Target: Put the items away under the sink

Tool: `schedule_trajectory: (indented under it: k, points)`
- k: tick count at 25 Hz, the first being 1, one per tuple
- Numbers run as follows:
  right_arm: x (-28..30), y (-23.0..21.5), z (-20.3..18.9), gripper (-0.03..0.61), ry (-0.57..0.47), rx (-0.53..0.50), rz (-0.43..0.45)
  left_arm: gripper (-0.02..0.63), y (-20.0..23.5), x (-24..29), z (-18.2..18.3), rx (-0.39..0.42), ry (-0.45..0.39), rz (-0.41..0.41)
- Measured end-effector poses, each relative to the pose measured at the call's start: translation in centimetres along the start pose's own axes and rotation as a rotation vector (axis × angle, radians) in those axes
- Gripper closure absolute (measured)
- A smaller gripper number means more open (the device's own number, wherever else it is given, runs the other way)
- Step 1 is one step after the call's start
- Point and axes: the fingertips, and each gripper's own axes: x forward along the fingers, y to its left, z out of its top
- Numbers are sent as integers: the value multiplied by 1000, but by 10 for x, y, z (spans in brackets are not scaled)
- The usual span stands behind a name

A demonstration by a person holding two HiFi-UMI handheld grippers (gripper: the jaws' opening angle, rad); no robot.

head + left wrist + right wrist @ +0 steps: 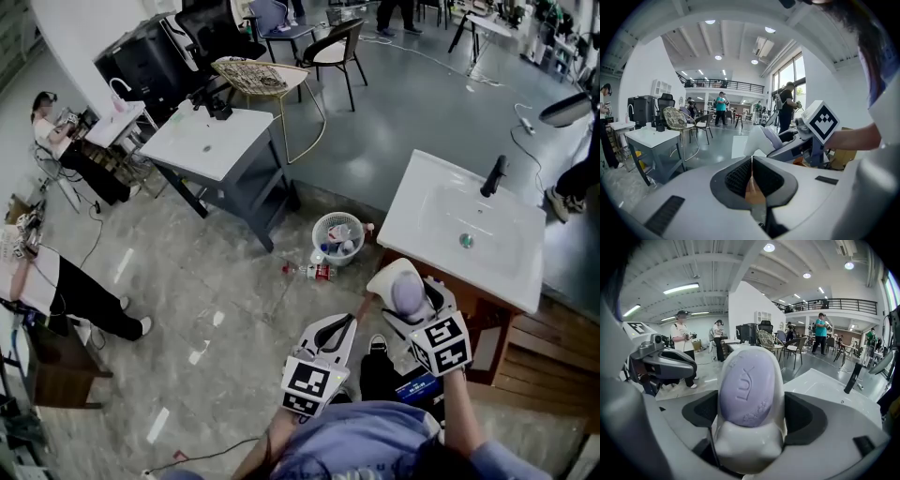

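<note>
Right gripper is clamped on a white dish carrying purple soap, centre of its view; in the head view it sits lower right, beside the sink. Left gripper, bottom centre, has its jaws together, empty
</note>
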Motion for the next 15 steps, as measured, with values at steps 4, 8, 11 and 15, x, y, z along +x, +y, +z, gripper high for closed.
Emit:
schedule_trajectory:
  k: [4,8,11,15]
  points:
    - [-16,26,-10,160,-13,15,-24,595,-8,-23,-12,4,-7,-22]
    - [-33,48,-22,160,-14,24,-48,595,-14,-46,-25,5,-16,-37]
    - [-44,58,-30,160,-15,38,-71,595,-19,-57,-33,-1,-20,-50]
    - [-65,63,-42,160,-5,62,-111,595,-33,-66,-41,-15,-15,-82]
